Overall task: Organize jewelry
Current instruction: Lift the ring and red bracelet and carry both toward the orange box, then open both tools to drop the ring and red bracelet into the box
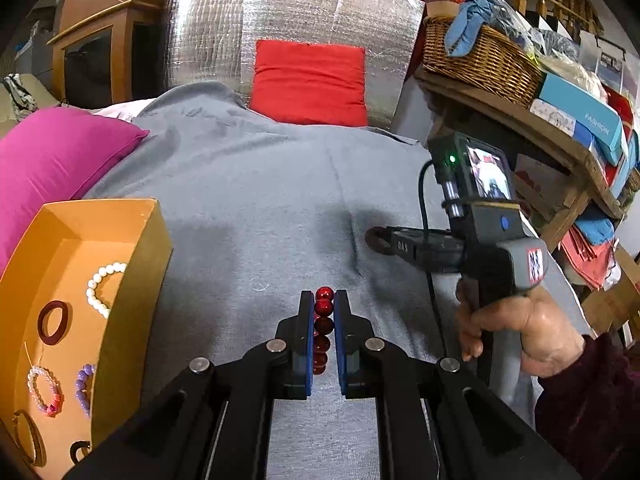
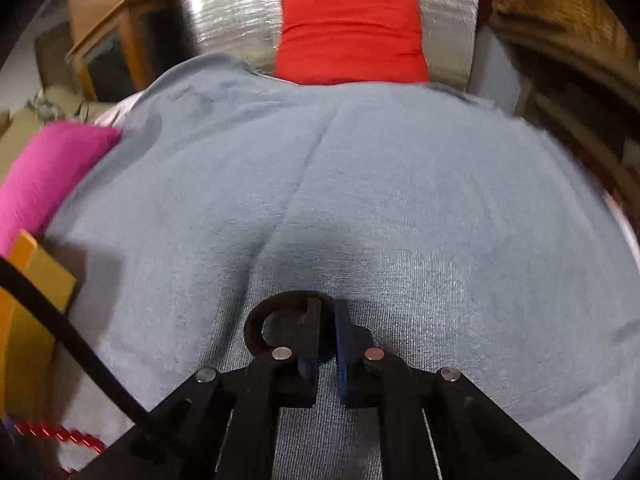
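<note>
The left gripper (image 1: 324, 308) has its jaws clenched on a red bead bracelet (image 1: 323, 328), the beads lined up between the blue pads above the grey blanket (image 1: 260, 200). The right gripper (image 2: 328, 312) has its jaws clamped on the rim of a dark ring bangle (image 2: 256, 320), which juts to the left just over the blanket. By the blanket's left edge sits an orange box (image 1: 132, 280), holding a white pearl bracelet (image 1: 100, 284), a dark red bangle (image 1: 52, 322), a pink bead bracelet (image 1: 44, 390) and purple beads (image 1: 83, 384). A magenta cushion (image 1: 60, 152) lies beyond the box, a red cushion (image 1: 310, 80) at the far edge.
</note>
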`<state>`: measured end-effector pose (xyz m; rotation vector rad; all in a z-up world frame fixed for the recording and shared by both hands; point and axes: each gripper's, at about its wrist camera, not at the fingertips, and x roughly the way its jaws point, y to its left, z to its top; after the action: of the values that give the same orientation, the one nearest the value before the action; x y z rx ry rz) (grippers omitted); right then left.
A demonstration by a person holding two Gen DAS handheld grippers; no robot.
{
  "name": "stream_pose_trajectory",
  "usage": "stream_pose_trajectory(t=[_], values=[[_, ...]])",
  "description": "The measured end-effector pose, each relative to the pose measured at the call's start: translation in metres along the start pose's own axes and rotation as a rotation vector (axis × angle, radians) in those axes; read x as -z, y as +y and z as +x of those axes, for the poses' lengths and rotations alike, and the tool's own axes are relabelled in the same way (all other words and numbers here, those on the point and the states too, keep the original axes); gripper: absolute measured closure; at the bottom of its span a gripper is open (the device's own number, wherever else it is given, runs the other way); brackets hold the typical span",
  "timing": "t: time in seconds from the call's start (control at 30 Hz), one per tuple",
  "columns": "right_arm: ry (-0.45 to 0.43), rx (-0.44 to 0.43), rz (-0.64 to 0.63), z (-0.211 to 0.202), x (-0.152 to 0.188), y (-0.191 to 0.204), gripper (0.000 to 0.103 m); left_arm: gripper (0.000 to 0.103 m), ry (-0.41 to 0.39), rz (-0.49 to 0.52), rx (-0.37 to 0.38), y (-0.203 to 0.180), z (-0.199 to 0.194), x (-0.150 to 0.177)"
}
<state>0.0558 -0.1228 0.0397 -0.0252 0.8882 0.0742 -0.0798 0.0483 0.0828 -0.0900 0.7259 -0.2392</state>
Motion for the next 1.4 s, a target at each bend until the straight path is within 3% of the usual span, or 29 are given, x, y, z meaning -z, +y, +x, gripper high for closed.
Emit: stream_pose_trajectory(t=[0.27, 0.47, 0.67, 0.9, 1.1, 1.27, 1.4], values=[[-0.045, -0.095, 0.072, -0.031, -0.003, -0.02, 0.097, 0.093, -0.043, -0.009, 0.01, -0.001, -0.015, -0.002], [-0.086, -0.119, 0.118, -0.047, -0.003, -0.042, 0.097, 0.093, -0.04, -0.007, 0.007, -0.004, -0.013, -0.002], [-0.127, -0.148, 0.101, -0.064, -0.008, -0.033, 0.097, 0.093, -0.054, -0.019, 0.007, 0.0, -0.018, -0.004], [-0.17, -0.239, 0.04, -0.088, -0.01, 0.008, 0.097, 0.093, -0.125, -0.036, 0.023, 0.002, -0.046, -0.009], [-0.209, -0.362, -0.008, -0.112, -0.006, 0.05, 0.097, 0.093, -0.264, -0.065, 0.01, 0.021, -0.102, -0.018], [-0.225, -0.466, -0.056, -0.133, 0.0, 0.094, 0.097, 0.093, -0.338, -0.107, -0.07, 0.056, -0.148, -0.018], [-0.214, -0.54, -0.116, -0.143, 0.005, 0.144, 0.097, 0.093, -0.314, -0.14, -0.152, 0.087, -0.17, -0.001]])
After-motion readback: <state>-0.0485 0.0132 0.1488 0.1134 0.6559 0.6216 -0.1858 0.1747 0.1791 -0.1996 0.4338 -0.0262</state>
